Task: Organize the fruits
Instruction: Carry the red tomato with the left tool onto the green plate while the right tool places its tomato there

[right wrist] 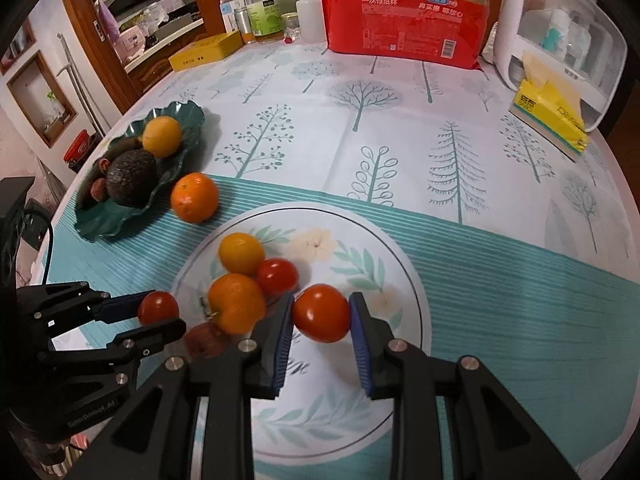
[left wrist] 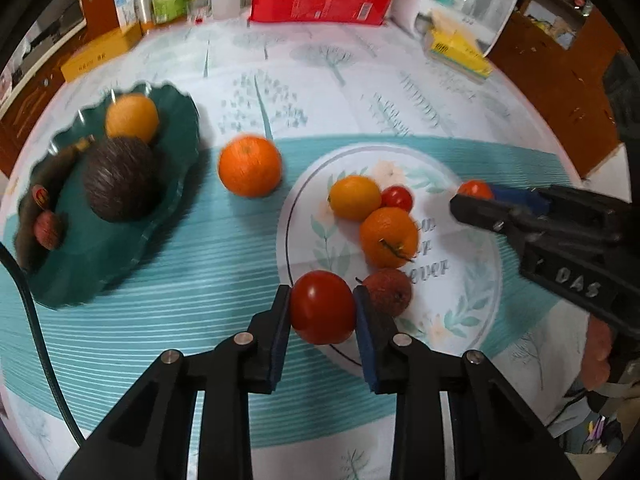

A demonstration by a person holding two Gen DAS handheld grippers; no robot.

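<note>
- We work at a round surface (right wrist: 460,148) under a tree-print cloth, with a teal striped mat (right wrist: 520,264) laid across the near side; a red pack (right wrist: 404,20), bottles and a tissue box (right wrist: 552,120) stand at the far edge, well apart from the fruit.
- Two dishes split the sorting: a green dish (left wrist: 168,200) on the left and a floral plate (right wrist: 320,420) nearer us.
- The green dish carries an avocado (left wrist: 120,180), a yellow-orange fruit (left wrist: 132,118) and a lychee (left wrist: 49,231), so it seems to take the non-tomato fruit.
- The plate has a yellow citrus (left wrist: 354,198), a mandarin (left wrist: 389,236), a cherry tomato (left wrist: 397,199) and a lychee (left wrist: 390,290) bunched together.
- One orange (left wrist: 250,166) sits on the mat between the dishes, touching neither; we judge it not yet sorted.
- Our left hand-held gripper (left wrist: 322,308) clamps a tomato (left wrist: 322,307) between its blue pads, at the plate's near-left rim, seemingly lifted.
- Our right hand-held gripper (right wrist: 322,314) has a second tomato (right wrist: 321,313) between its pads over the plate; the left pad touches, the right shows a sliver of gap, so we cannot tell if the grip is firm.
- Holding the smooth round tomatoes across the middle keeps them from slipping.
</note>
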